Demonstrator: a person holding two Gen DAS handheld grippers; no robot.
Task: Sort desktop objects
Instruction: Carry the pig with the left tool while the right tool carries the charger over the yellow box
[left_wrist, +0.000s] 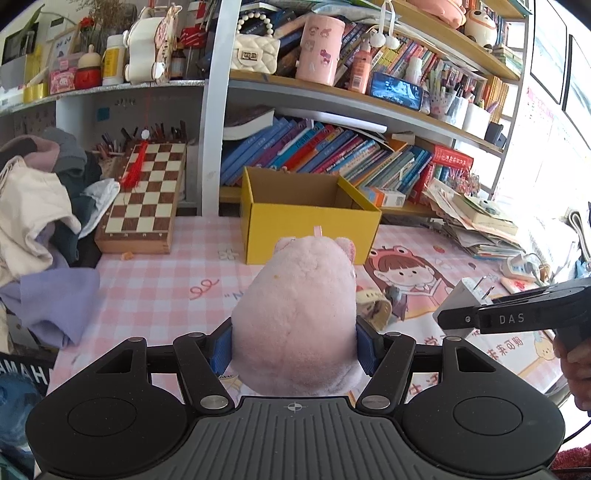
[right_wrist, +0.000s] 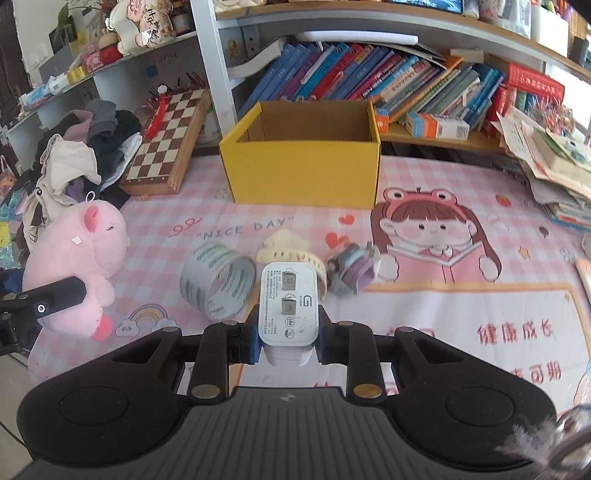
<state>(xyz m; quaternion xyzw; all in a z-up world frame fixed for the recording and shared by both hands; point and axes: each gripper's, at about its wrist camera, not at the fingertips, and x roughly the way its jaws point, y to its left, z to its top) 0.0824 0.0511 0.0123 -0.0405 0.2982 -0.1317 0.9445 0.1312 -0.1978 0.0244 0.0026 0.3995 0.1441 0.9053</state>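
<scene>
Left gripper (left_wrist: 294, 347): jaws pinching one pink plush pig (left_wrist: 295, 317), lifted before the yellow box (left_wrist: 310, 225).
Right gripper (right_wrist: 287, 339): jaws pinching one white charger (right_wrist: 287, 299), prongs forward.
Risk: soft plush may slip; grippers could collide over the box.
Mat (right_wrist: 443, 314): one tape roll (right_wrist: 218, 284), two small items I cannot identify.

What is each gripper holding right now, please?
Left gripper: shut on the pink plush pig.
Right gripper: shut on the white charger plug.
</scene>
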